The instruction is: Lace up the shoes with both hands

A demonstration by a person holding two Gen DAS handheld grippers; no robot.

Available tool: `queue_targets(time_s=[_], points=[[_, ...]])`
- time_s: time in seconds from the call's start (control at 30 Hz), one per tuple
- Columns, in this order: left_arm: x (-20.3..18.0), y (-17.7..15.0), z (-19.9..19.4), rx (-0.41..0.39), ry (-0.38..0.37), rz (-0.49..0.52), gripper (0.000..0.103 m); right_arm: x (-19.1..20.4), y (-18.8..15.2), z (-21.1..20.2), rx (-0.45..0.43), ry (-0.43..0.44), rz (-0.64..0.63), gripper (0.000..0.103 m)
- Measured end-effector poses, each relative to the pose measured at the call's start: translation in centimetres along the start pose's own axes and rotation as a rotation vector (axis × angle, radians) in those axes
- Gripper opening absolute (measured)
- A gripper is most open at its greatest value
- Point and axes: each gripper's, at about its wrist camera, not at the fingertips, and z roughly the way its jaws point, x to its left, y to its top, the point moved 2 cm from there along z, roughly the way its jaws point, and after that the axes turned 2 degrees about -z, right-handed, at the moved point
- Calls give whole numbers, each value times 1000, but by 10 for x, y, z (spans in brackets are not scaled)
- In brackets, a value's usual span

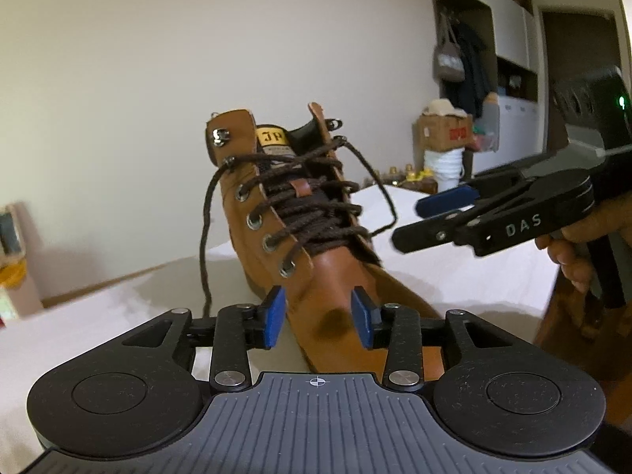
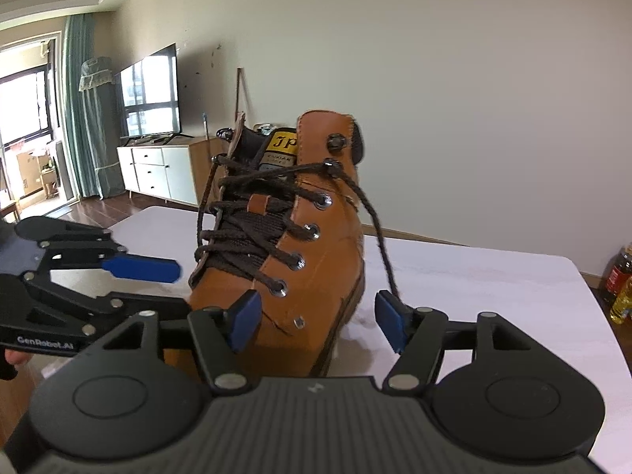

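A tan leather boot (image 1: 316, 260) (image 2: 316, 237) stands on the white table (image 2: 493, 296), laced with dark brown cord up to its upper hooks. One loose lace end (image 1: 203, 245) hangs down the boot's left side in the left wrist view. The other lace end (image 2: 381, 237) drops from a hook beside my right gripper's pad (image 2: 389, 326). My left gripper (image 1: 319, 316) (image 2: 173, 288) sits at the toe, open, its pads gripping nothing. My right gripper (image 2: 316, 322) (image 1: 407, 221) is open on the boot's other side, with no lace between its fingers.
A hand (image 1: 572, 252) holds the right gripper's handle. A white cabinet (image 2: 158, 170) with a TV stands behind the table. Oil bottles (image 2: 620, 284) stand past the table's right edge. Cardboard boxes and a white bucket (image 1: 446, 166) are stacked beyond the far end.
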Motion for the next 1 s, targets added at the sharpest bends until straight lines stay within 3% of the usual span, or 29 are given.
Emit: queue_targets(time_s=[0.07, 0.23, 0.43, 0.53, 0.67, 0.8, 0.9, 1.0], points=[[-6, -8, -9, 4, 3, -3, 47, -4, -7, -11, -7, -22, 22, 77], [-17, -26, -24, 7, 2, -60, 54, -13, -25, -32, -19, -62, 78, 81], [-5, -29, -19, -36, 17, -169, 56, -29, -21, -25, -123, -14, 117, 83], [11, -26, -18, -31, 67, -190, 56, -33, -18, -19, -152, 9, 111, 83], [49, -3, -14, -12, 193, -218, 57, -34, -9, -4, -61, -54, 61, 82], [81, 27, 0, 23, 310, -152, 60, -47, 18, 5, 32, -145, 71, 82], [101, 34, 19, 41, 273, -133, 62, -62, 38, 17, 63, -142, 25, 85], [121, 31, 58, 44, 154, -30, 62, -84, 48, 43, 86, -107, -19, 88]])
